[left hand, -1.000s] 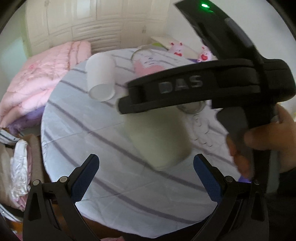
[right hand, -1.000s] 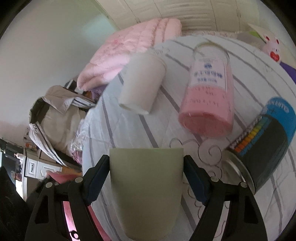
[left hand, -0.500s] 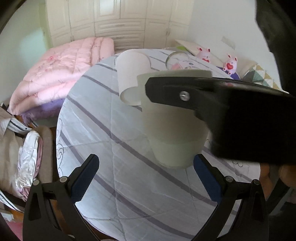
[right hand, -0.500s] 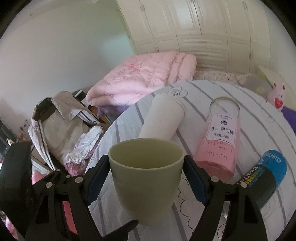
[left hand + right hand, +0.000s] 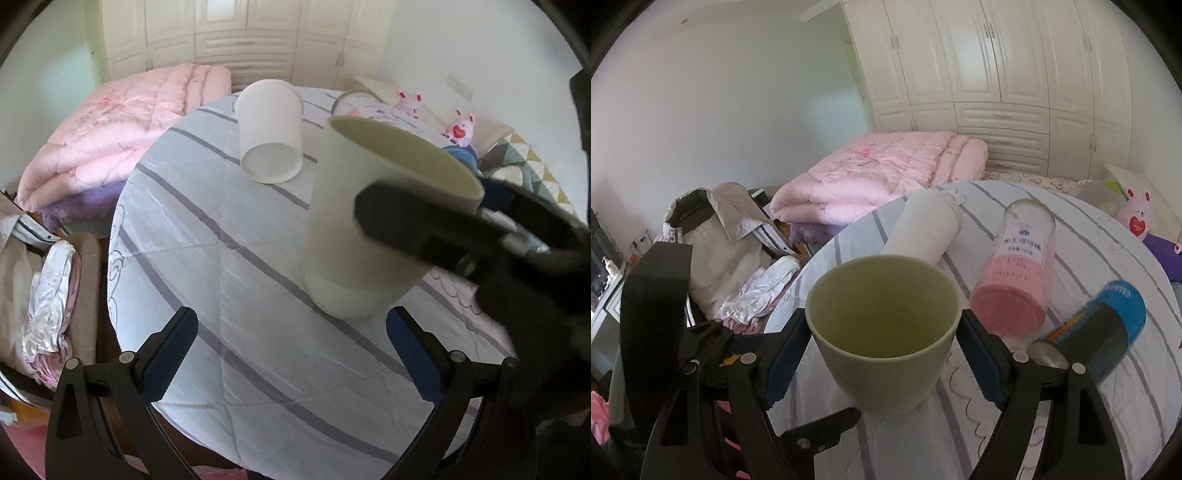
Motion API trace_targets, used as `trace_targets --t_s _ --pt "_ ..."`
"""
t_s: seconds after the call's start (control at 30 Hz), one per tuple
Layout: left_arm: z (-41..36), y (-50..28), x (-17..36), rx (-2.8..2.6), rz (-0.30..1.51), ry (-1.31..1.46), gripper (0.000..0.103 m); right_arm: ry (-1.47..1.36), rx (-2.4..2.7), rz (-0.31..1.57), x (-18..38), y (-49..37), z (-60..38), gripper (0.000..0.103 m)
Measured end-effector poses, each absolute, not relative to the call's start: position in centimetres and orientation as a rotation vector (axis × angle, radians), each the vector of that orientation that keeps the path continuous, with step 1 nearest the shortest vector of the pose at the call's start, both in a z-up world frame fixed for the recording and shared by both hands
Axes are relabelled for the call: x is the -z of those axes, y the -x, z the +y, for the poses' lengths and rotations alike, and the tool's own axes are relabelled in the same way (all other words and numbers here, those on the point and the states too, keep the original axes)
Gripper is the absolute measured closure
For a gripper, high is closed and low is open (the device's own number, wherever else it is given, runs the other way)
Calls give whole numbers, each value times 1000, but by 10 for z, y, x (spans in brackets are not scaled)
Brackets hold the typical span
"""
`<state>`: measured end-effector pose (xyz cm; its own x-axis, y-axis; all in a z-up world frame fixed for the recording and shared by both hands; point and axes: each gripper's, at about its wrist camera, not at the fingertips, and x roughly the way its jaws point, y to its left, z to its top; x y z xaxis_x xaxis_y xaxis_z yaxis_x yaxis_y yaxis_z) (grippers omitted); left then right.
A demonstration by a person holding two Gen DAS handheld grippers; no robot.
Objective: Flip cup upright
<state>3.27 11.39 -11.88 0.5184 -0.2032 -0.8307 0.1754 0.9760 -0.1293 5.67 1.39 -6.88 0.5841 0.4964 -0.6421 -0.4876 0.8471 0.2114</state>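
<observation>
Cup (image 5: 882, 332): held upright in the right hand-held gripper (image 5: 884, 354)
Left hand-held gripper (image 5: 291, 354): released
Pink jar (image 5: 1015, 273) label: "160" is read

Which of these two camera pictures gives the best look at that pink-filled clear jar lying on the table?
The right wrist view: the pink-filled jar lies there in full, label and pink base visible, beside the white paper cup. In the left wrist view only its clear rim peeks out behind the green cup.

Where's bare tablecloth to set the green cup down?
Free: the near-left cloth between the left gripper, table edge and green cup. Crowded: far right, with white cup, pink jar and blue can lying together.
</observation>
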Motion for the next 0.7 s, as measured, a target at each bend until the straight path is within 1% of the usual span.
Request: trace_targets --t_s 0.07,0.2,0.6,0.63,0.67,0.7 --pt "114 -29 116 222 988 32 0 -7 -564 770 71 -54 15 19" --pt "112 -22 103 225 932 51 0 3 -547 751 65 -46 10 19" --pt "84 16 62 208 785 39 0 -92 -485 624 17 -3 -46 18" --pt "80 20 57 189 764 28 0 -89 -465 606 13 3 -52 15" --pt "77 26 53 179 743 23 0 -83 -445 584 9 9 -57 5" --pt "75 29 50 177 733 20 0 -75 -432 566 6 13 -60 0"
